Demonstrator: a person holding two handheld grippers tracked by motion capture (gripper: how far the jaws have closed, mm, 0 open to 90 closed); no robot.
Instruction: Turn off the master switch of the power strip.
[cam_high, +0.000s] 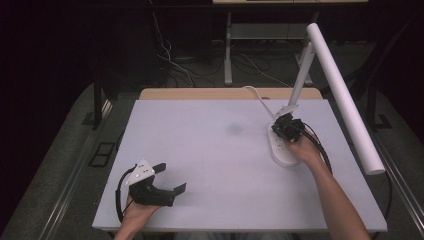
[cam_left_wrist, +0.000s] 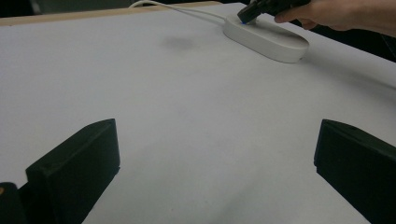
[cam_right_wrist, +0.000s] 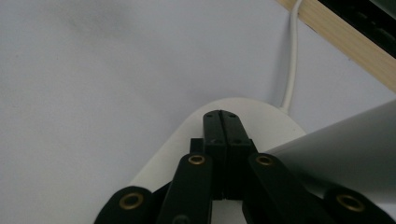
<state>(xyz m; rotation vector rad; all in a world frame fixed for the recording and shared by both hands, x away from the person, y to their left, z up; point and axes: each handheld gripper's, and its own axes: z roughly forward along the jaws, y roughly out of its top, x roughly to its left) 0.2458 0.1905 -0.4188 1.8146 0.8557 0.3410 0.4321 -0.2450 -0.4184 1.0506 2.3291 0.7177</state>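
Now | right tool jaws pinched, empty, over lamp base nr desk's far right edge | left tool wide, near-left corner | risk we see: hard push slides base or misses btn

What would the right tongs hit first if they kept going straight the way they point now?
The right tongs, shut with nothing between them, point down at the white lamp base. They would likely meet it first; whether they already touch it is unclear.

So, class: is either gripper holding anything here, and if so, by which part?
Nothing is held. The left gripper is open over the table; the right gripper is shut, empty, jaws together over the lamp base.
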